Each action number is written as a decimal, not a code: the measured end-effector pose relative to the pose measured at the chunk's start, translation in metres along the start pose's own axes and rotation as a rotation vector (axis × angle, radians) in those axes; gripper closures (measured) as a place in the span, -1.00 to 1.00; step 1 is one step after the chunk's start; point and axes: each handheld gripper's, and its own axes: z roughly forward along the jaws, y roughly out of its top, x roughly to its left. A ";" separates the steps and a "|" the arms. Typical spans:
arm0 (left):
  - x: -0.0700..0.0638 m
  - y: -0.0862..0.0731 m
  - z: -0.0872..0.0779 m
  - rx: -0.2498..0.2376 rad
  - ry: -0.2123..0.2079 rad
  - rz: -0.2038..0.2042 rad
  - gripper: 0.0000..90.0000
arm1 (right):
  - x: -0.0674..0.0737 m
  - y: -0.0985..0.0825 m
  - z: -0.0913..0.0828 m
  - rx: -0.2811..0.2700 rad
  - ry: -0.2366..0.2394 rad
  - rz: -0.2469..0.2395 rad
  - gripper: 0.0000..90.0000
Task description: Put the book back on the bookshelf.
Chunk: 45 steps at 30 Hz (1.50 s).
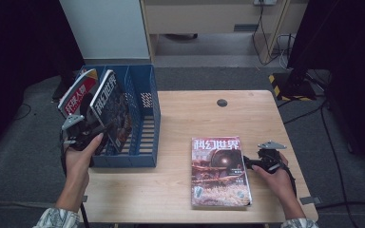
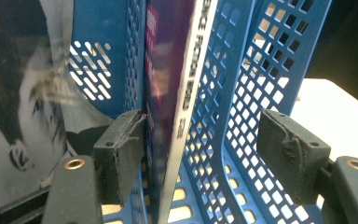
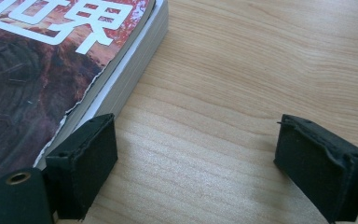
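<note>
Left gripper (image 1: 91,132) sits at the front open end of the blue file rack (image 1: 145,118), which stands on the left end of the tabletop (image 1: 180,190) with its near wall close to the front-left edge. In the left gripper view the jaws stand apart, straddling the dark sci-fi magazine (image 2: 168,93) that stands upright in the rack; the left pad (image 2: 121,154) is at or just off its cover, I can't tell if it touches, while the right pad (image 2: 289,154) is well clear, with a perforated divider (image 2: 223,116) between it and the spine. So open, not clamped. A second magazine with a red-and-white cover (image 1: 77,92) leans tilted in the leftmost slot, its top sticking above the rack rim. The rack's right-hand slots look free. Right gripper (image 1: 255,163) rests low on the tabletop just beside the right edge of the flat magazine (image 1: 218,171), which lies face up right of centre, near the front edge. In the right gripper view the jaws are spread wide with bare wood between them; the left pad (image 3: 86,163) sits next to the magazine's page edge (image 3: 116,88), holding nothing. Open wood between rack and flat magazine, and behind the magazine up to the cable grommet (image 1: 222,102). Little margin from right hand (image 1: 278,178) to the tabletop's right edge.
</note>
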 end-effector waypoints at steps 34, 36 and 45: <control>-0.072 -0.033 0.013 0.110 -0.157 0.180 -0.43 | 0.002 0.008 -0.012 -0.059 -0.021 -0.043 -0.46; -0.075 -0.034 0.017 0.116 -0.164 0.170 -0.46 | 0.003 0.009 -0.016 -0.072 -0.026 -0.051 -0.43; -0.103 -0.040 0.037 0.144 -0.217 0.183 -0.51 | 0.011 0.013 -0.034 -0.098 0.009 -0.088 -0.28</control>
